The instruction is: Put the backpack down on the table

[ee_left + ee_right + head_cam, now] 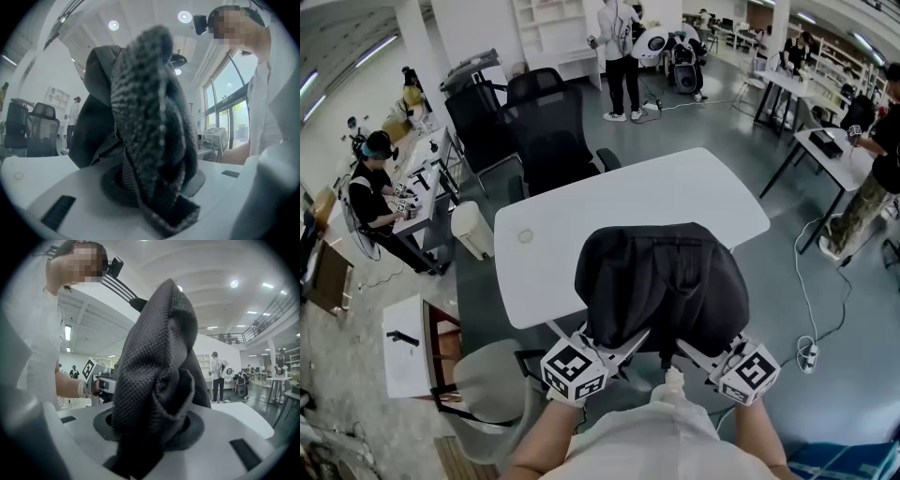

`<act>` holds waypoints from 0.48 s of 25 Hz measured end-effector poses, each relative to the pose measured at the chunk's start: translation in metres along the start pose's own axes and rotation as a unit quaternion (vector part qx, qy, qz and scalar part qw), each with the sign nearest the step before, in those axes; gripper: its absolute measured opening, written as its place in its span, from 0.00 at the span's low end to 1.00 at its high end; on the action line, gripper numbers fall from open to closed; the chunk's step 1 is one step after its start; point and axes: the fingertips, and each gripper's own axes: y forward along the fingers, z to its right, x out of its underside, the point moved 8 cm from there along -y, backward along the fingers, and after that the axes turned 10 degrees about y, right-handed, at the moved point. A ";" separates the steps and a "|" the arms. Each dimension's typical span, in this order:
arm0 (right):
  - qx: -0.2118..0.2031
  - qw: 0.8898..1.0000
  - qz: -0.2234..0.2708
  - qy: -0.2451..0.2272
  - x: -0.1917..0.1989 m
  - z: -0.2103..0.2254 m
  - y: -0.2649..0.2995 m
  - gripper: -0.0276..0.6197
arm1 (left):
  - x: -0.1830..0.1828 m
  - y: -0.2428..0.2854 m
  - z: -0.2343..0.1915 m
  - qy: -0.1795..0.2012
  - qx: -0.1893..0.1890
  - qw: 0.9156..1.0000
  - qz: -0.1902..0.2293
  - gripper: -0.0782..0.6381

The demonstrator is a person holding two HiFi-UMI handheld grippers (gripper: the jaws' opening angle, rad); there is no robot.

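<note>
Holds a black backpack (661,281) upright over the white table's (581,216) near edge, with the left gripper (614,345) clamped on a woven strap (154,117) and the right gripper (701,352) on mesh fabric (154,366). Sits straight ahead of both jaws, equally near each; contact with the tabletop unclear.

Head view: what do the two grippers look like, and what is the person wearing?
The left gripper and right gripper each carry a white cube with black square markers. Their tongs are pale grey with dark round discs and black rectangular slots. The person wears a white top.
</note>
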 end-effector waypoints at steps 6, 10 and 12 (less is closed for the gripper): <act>-0.005 1.000 0.002 0.002 -0.005 0.024 0.003 0.35 | -0.003 0.020 -0.010 -0.004 -0.005 1.000 0.000 0.31; -0.011 1.000 0.002 0.000 -0.011 0.050 0.002 0.35 | -0.008 0.043 -0.018 -0.004 -0.010 1.000 0.000 0.31; -0.014 1.000 0.003 -0.002 -0.017 0.068 -0.003 0.35 | -0.014 0.061 -0.021 -0.003 -0.012 1.000 0.000 0.31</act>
